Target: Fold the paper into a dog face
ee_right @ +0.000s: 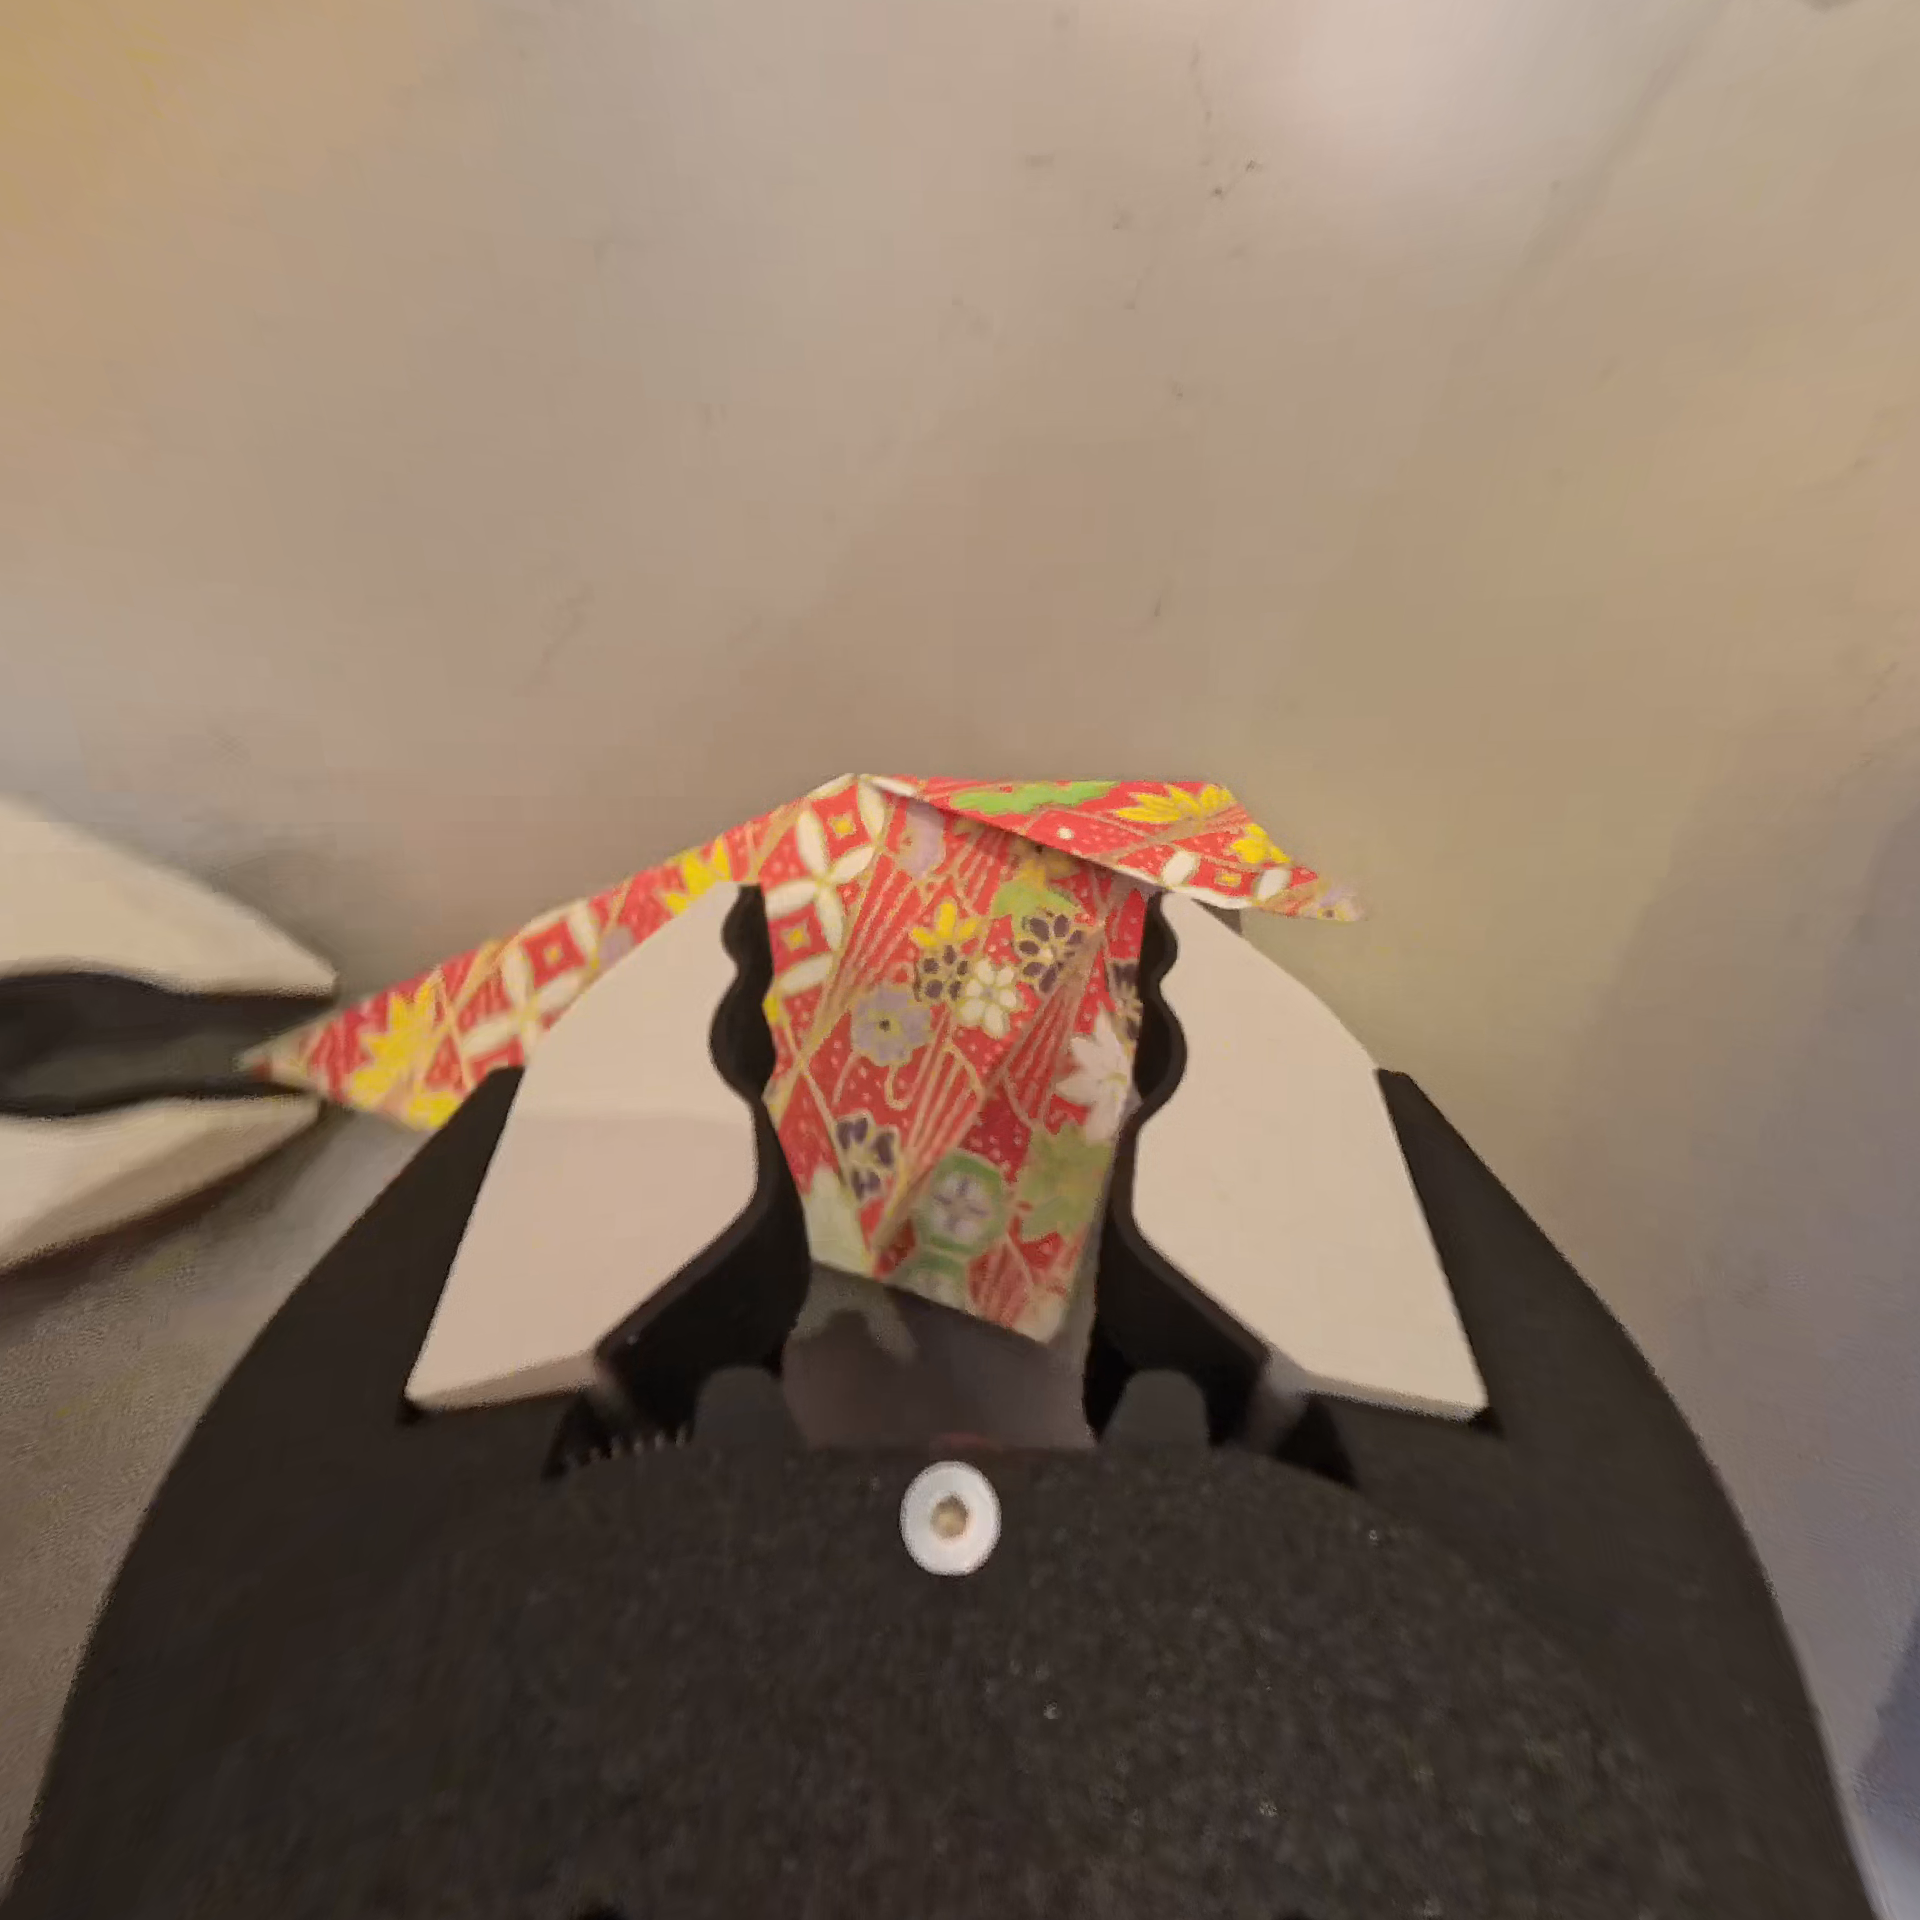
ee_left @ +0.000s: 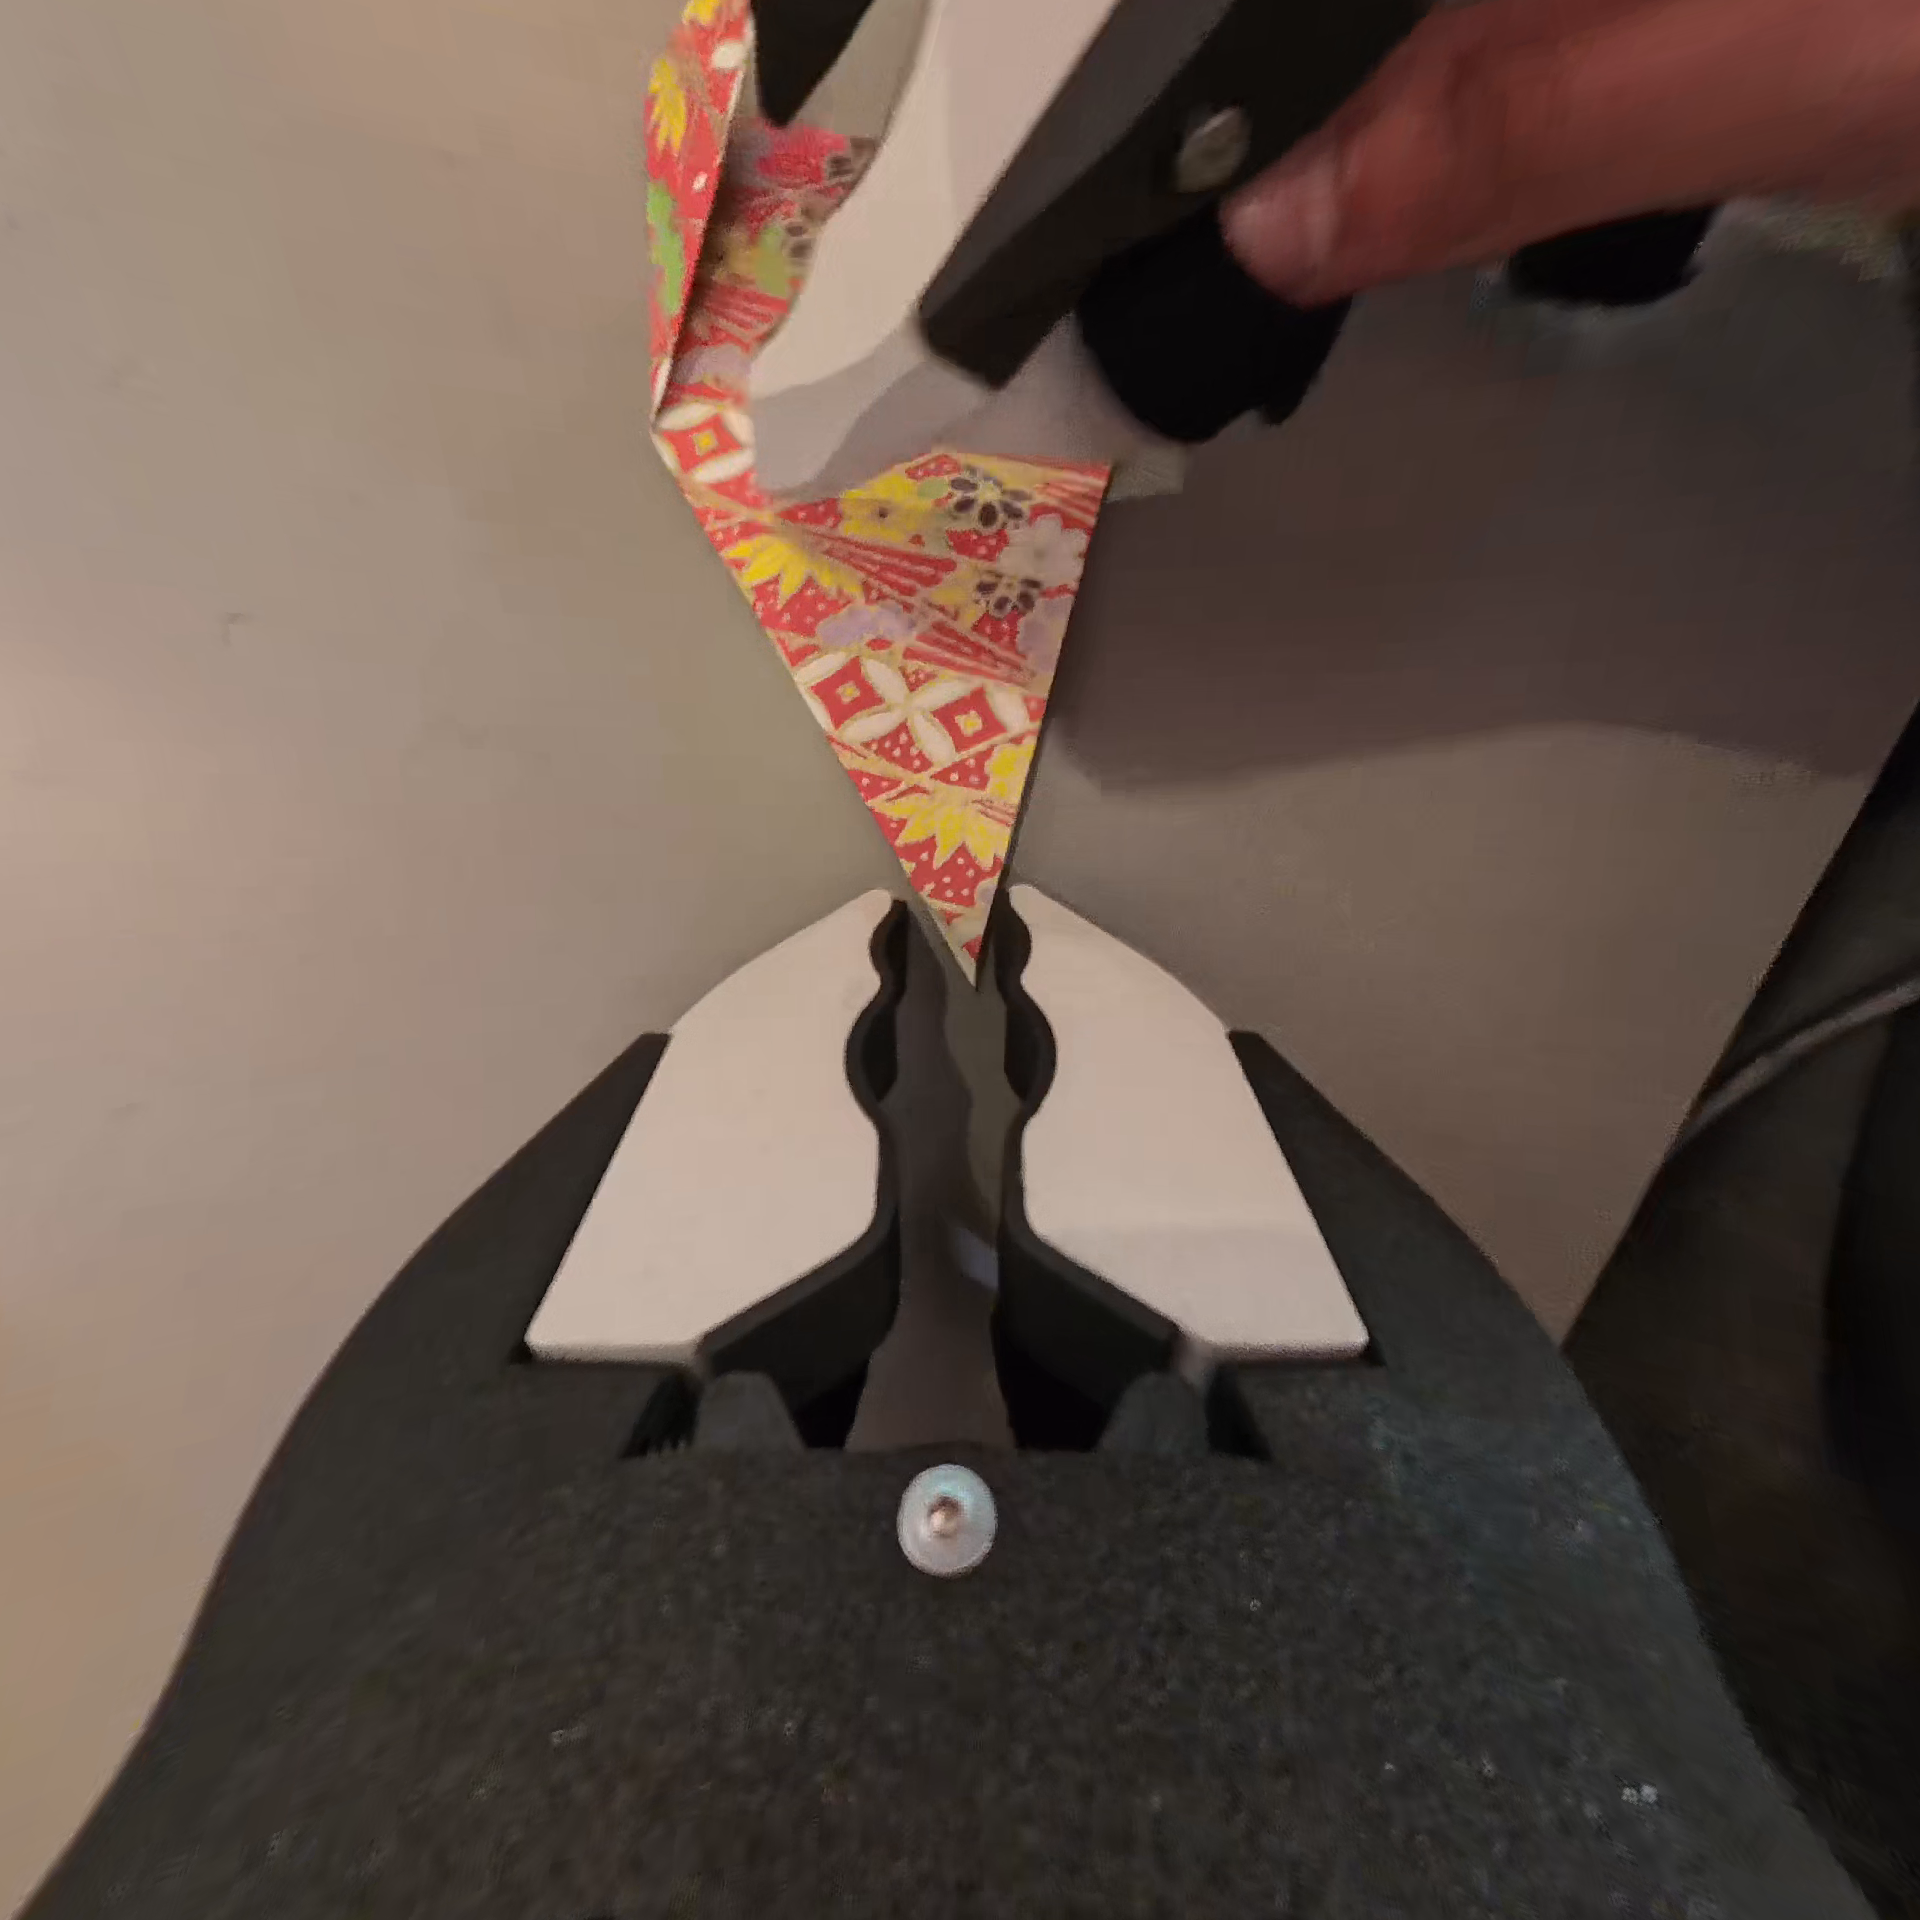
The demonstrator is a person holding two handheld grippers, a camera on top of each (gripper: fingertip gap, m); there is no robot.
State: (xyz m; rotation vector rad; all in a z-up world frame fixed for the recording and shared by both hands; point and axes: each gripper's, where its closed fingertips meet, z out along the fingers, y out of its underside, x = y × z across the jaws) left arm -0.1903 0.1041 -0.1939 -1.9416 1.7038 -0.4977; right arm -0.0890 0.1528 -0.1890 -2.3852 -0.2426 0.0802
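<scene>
**Paper corner lies in the left claw's gap; right claw carries the sheet**

One sheet of patterned paper (ee_left: 914, 665) is present, already folded into a flapped triangular form and held clear of the pale table (ee_left: 312, 623). Two grippers are in view, plus one hand (ee_left: 1538, 135) on the right tool.

Left gripper (ee_left: 951, 914): fingers nearly together, a narrow slot remaining between them. The paper's pointed corner hangs directly ahead of this claw and dips into the slot at the fingertips. Whether the pads actually pinch it cannot be told; a thin gap shows on either side of the tip.

Right gripper (ee_right: 951, 914): fingers stand apart with the folded paper (ee_right: 956, 1049) filling the space between them. It appears clamped across the middle of the sheet, though pad contact is not plainly visible. One flap runs off to this claw's left towards the left gripper (ee_right: 156, 1039); a shorter flap overhangs its right fingertip.

Judgement: the long axis of the free flap runs straight from the right claw to the left claw. The left claw is the nearer to the free corner, so closing there should secure the next fold.
</scene>
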